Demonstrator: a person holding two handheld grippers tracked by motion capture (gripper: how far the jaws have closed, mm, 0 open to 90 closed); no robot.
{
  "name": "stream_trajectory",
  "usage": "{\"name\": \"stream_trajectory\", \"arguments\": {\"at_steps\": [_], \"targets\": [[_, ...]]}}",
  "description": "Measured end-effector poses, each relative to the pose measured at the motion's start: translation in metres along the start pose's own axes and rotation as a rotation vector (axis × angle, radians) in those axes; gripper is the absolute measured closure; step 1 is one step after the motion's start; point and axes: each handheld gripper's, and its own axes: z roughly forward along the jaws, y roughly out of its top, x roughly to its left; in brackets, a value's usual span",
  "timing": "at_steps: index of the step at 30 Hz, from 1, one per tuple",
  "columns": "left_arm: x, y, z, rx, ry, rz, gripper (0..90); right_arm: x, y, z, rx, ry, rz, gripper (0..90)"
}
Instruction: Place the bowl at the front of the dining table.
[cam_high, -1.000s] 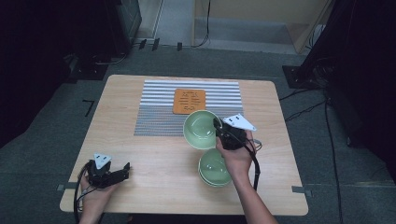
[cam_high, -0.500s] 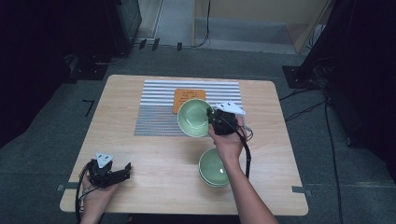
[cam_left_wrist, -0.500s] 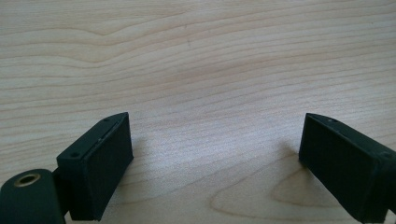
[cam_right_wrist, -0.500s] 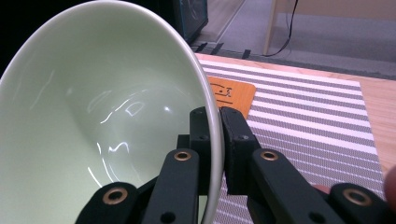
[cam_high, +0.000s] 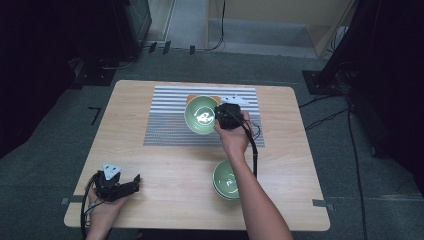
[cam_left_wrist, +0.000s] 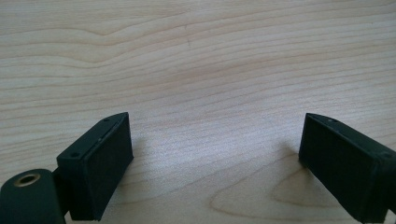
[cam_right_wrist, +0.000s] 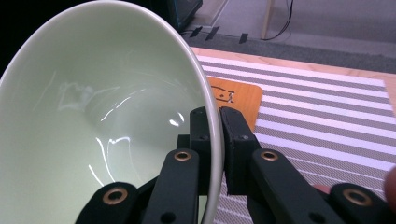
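My right gripper (cam_high: 218, 115) (cam_right_wrist: 215, 126) is shut on the rim of a pale green bowl (cam_high: 201, 115) (cam_right_wrist: 93, 121), held tilted over the striped mat (cam_high: 165, 120). An orange coaster (cam_right_wrist: 233, 95) lies on the mat just behind the bowl, partly hidden in the high view. More green bowls (cam_high: 227, 180), stacked, stand on the wood near the right forearm. My left gripper (cam_high: 131, 183) (cam_left_wrist: 215, 154) rests open at the table's front left corner, with bare wood between its jaws.
The wooden table (cam_high: 170, 165) ends close to the left gripper at the front edge. Dark equipment and cables stand on the floor around the table. The mat's left half (cam_high: 160, 107) has nothing on it.
The right gripper has carried the green bowl away from the stack, farther back and left over the striped mat, near the coaster. The left gripper has not moved.
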Motion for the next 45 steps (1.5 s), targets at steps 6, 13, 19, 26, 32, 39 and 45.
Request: {"name": "stream_trajectory", "arguments": {"at_steps": [6,13,19,26,32,39,45], "targets": [[0.0,0.0,0.0,0.0,0.0,0.0,9.2,-0.002,0.01,0.023,0.037,-0.018,0.012,85.0],[0.0,0.0,0.001,-0.001,-0.001,-0.002,9.3,-0.013,0.022,0.046,0.079,-0.027,0.063,85.0],[0.0,0.001,0.001,-0.001,0.0,-0.001,9.3,-0.015,0.023,0.064,0.119,-0.041,0.071,85.0],[0.0,0.001,0.001,-0.001,-0.001,-0.002,9.3,-0.015,0.021,0.085,0.18,-0.056,0.104,85.0],[0.0,0.001,0.001,0.0,-0.001,-0.001,9.3,-0.013,0.014,0.1,0.244,-0.052,0.143,85.0],[0.0,0.001,0.001,0.0,-0.001,-0.001,9.3,-0.017,0.006,0.118,0.299,-0.072,0.245,84.9],[0.0,0.001,0.001,0.0,-0.001,-0.001,9.3,-0.023,0.005,0.124,0.293,-0.084,0.326,84.8]]}}
